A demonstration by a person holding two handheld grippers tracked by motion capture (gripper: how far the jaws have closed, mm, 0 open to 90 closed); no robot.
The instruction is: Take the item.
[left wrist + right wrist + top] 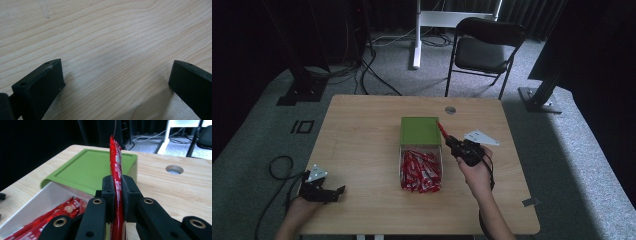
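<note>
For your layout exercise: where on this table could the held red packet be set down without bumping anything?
Bare wood lies between the left tool and the white box, and right of the box toward the table edge. The box, full of red packets, is crowded.

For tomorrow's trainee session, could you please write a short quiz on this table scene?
1. True or false: the right gripper is shut on a red sachet.
2. The green lid lies: A) over the far end of the white box, B) flat on the table beside the box, C) on the chair.
3. How do the left gripper's jaws stand, and what is between them?

Key: 1 true. 2 A. 3 Wide open, with only bare table between them.
</note>
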